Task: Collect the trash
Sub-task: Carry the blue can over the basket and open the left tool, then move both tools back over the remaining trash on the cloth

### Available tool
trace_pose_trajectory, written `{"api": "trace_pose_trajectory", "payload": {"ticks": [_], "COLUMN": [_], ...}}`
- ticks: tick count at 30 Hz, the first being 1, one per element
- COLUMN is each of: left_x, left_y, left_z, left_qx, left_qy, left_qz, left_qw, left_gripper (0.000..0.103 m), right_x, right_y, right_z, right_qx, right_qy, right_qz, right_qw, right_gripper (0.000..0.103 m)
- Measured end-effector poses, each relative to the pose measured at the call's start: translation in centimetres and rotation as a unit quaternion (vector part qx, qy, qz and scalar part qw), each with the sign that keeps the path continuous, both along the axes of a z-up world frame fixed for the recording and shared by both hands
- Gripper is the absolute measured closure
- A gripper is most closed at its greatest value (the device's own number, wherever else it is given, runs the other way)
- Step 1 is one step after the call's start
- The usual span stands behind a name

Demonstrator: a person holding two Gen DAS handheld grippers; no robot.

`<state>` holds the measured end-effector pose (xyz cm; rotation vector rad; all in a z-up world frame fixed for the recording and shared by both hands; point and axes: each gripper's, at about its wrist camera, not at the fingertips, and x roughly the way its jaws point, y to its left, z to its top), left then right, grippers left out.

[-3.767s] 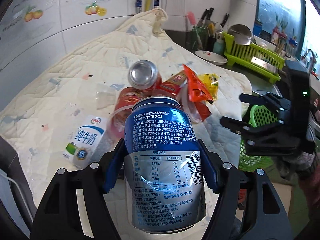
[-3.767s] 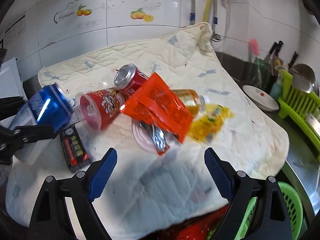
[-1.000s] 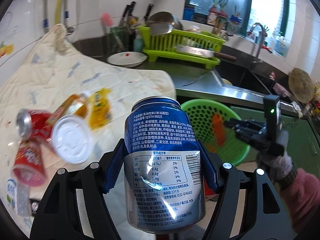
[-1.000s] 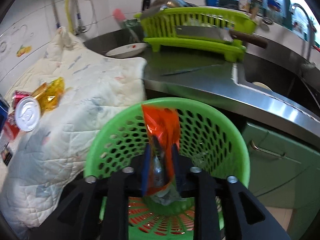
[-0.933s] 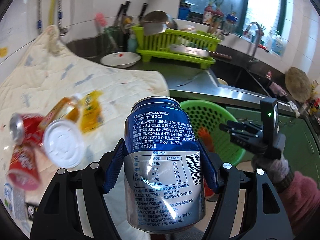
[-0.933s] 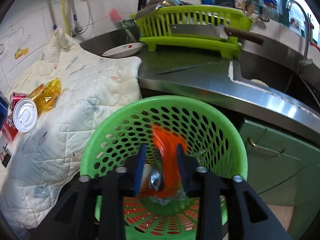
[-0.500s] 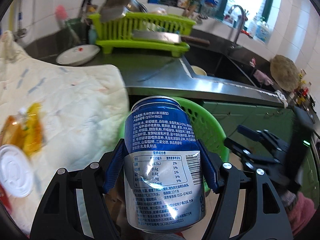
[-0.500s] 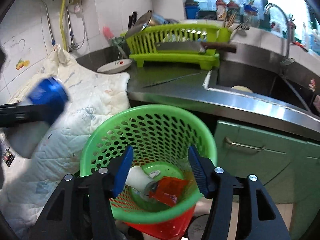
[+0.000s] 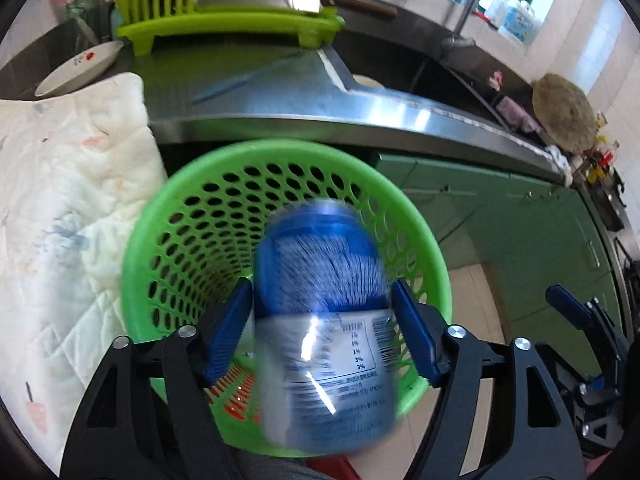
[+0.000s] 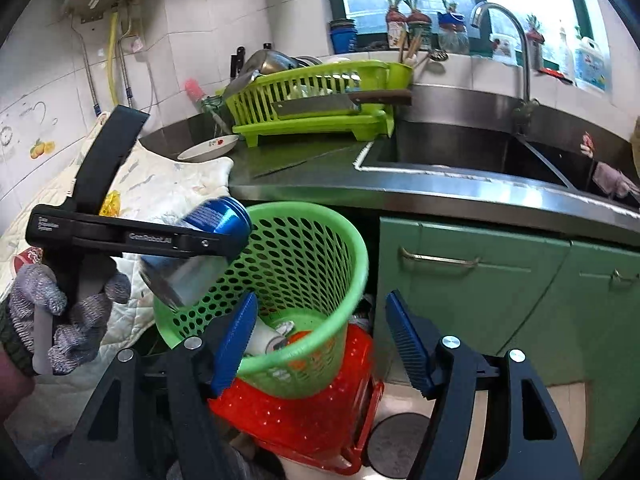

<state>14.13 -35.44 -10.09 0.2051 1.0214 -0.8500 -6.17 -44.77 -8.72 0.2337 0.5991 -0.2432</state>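
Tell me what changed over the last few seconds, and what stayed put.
The left gripper carried the blue can from the quilt to above the green basket; its jaws have now spread and the blurred can is slipping out. The right gripper picked up the orange wrapper, dropped it into the basket and stands open. The basket, dish rack and plate stayed put.

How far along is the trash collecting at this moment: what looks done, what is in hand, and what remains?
Done: an orange wrapper and a white container lie inside the green perforated plastic basket.

In hand: the blurred blue drink can sits between the parted left gripper pads, over the basket's mouth. The right gripper is open and empty.

Left: yellow packaging on the white quilted cloth.
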Motion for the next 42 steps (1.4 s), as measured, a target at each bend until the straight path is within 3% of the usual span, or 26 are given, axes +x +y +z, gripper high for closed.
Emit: {"api": "trace_pose_trajectory", "payload": {"ticks": [9, 20, 25, 32, 42], "left_x": [-0.6, -2.5, -3.4, -4.3, -6.4], "left_y": [1.6, 12.9, 20.1, 29.7, 37.6], "left_z": [0.4, 6.0, 8.0, 9.4, 8.9], "left_qx": [-0.006, -0.022, -0.020, -0.027, -0.013], "left_qy": [0.000, -0.061, -0.077, -0.090, -0.108], "left_qz": [0.013, 0.107, 0.172, 0.265, 0.342], "left_qw": [0.9999, 0.9921, 0.9820, 0.9597, 0.9335], "left_gripper": [0.022, 0.022, 0.022, 0.022, 0.022], "right_x": [-0.2, 1.9, 5.2, 10.8, 20.7], "right_y": [0.3, 5.4, 8.7, 14.2, 21.7], "right_z": [-1.0, 1.7, 3.6, 5.6, 6.5], "right_qx": [0.027, 0.018, 0.011, 0.014, 0.056], "right_qy": [0.001, -0.007, -0.006, -0.003, 0.014], "right_qz": [-0.003, 0.070, 0.117, 0.188, 0.267], "right_qw": [1.000, 0.997, 0.993, 0.982, 0.962], "right_gripper": [0.039, 0.037, 0.034, 0.034, 0.034]}}
